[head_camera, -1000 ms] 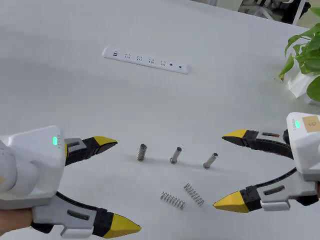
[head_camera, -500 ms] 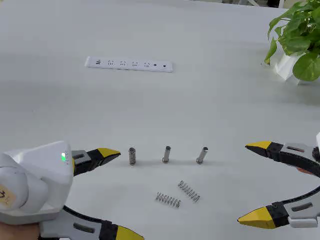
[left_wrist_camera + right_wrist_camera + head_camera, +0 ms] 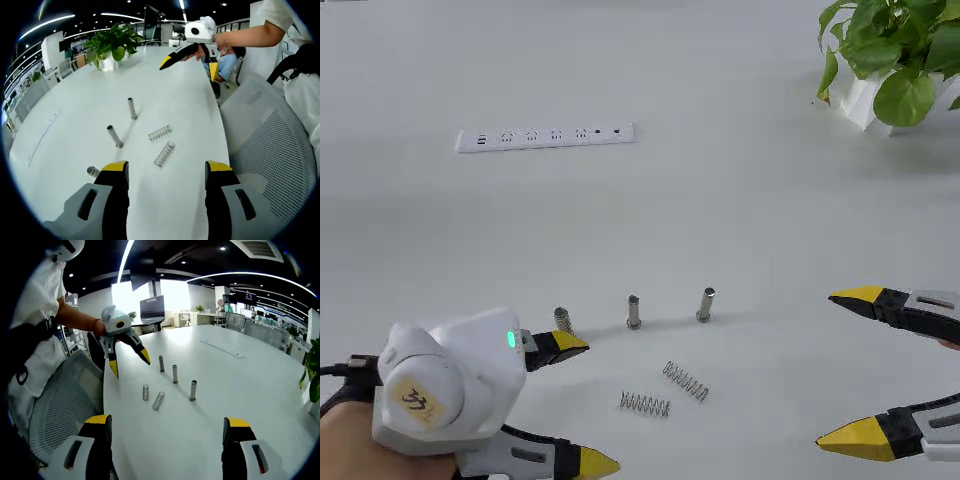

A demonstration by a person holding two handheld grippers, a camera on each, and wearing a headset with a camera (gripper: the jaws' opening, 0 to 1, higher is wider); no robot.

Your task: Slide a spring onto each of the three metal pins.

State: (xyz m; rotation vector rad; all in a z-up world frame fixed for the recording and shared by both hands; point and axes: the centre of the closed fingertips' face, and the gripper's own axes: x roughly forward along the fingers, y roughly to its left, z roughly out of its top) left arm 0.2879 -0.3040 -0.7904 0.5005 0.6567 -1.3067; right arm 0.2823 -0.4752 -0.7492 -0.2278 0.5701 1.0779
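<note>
Springs [image 3: 684, 381] lie by 3 pins [image 3: 634, 312] between left claw [image 3: 601, 404] and right claw [image 3: 825, 368], both released; plant [image 3: 890, 50] beyond.

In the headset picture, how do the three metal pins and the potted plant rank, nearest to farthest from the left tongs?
1. Pin wearing a spring, beside the upper tip of the left tongs.
2. Middle pin, bare.
3. Right pin, bare.
4. Potted plant, far top-right corner.

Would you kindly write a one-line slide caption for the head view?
Open left gripper and right gripper flank one sprung pin, two bare pins and two loose springs.
</note>
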